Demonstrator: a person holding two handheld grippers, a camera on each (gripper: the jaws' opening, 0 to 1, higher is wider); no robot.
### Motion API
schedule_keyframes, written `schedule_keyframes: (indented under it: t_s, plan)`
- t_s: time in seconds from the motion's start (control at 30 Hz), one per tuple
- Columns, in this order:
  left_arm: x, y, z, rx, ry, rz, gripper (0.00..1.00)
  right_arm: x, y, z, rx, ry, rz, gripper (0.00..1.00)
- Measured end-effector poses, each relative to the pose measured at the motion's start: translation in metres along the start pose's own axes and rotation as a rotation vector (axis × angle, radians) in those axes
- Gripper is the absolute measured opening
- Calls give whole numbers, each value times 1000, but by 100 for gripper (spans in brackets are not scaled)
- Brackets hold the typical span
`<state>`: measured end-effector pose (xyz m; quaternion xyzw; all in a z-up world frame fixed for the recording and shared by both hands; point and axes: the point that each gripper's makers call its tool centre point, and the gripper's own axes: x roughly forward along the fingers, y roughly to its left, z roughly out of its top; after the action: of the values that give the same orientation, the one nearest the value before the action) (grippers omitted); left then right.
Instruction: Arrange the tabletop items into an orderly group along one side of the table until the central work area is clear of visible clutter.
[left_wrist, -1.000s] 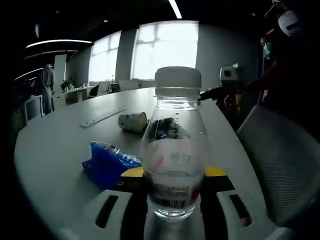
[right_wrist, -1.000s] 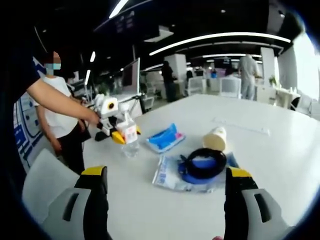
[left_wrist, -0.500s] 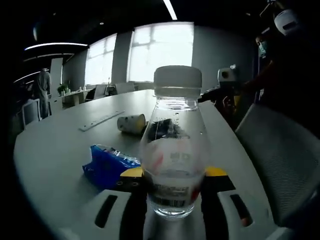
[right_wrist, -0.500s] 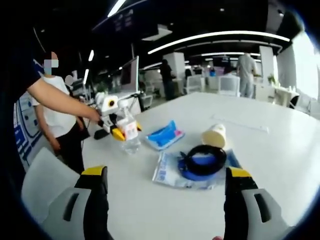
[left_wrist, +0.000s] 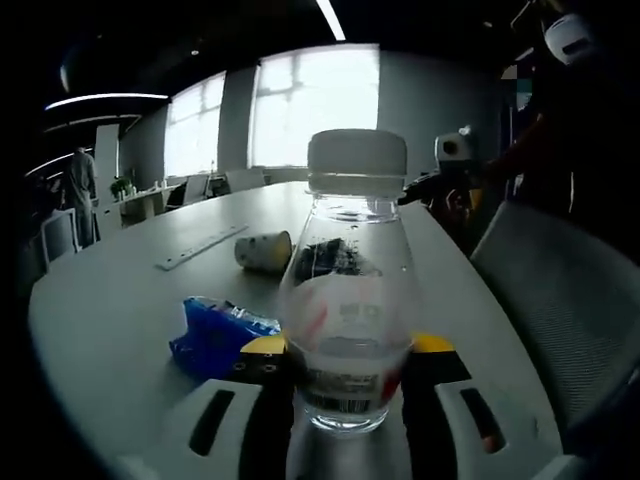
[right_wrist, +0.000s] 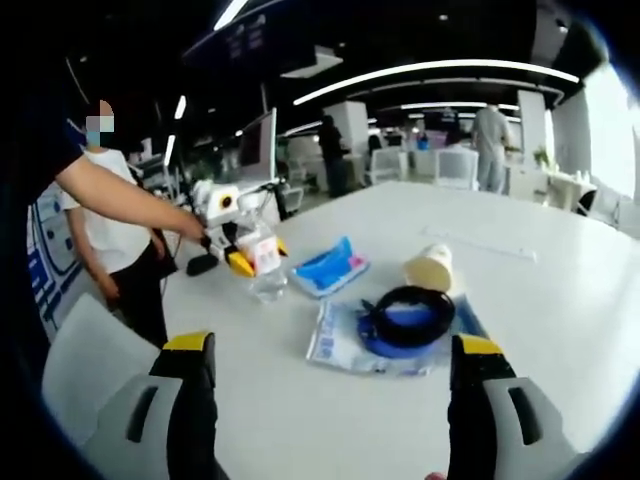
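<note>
Only rightward, a black ring atop a clear packet.

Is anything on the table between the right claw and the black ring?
Nothing visible. The right claw is open over bare table, and the ring lies straight ahead on a plastic packet.
</note>
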<state>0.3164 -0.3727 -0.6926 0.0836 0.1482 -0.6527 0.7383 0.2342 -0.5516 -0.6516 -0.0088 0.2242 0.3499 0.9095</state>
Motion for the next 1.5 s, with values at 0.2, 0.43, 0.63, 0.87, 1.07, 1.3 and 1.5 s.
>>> schedule_keyframes:
  t_s: [0.2, 0.43, 0.63, 0.87, 1.07, 1.3, 1.5]
  plan:
    - [0, 4, 0, 9, 4, -2, 40, 2, 2, 0, -2, 3, 0, 95]
    - [1, 9, 0, 27, 13, -10, 40, 3, 3, -1, 1, 2, -4, 95]
    - [2, 16, 0, 36, 20, -15, 40, 1, 2, -1, 6, 2, -13, 95]
    - [4, 23, 2, 45, 23, -20, 40, 1, 0, 1, 9, 0, -23, 95]
    - [4, 26, 1, 45, 30, -28, 40, 0, -2, 2, 15, -5, -31, 95]
    - [5, 28, 1, 30, 26, -7, 41, 0, -2, 3, 20, -11, -31, 96]
    - [6, 27, 4, 14, 14, 16, 49, 0, -1, 4, 18, -15, -26, 96]
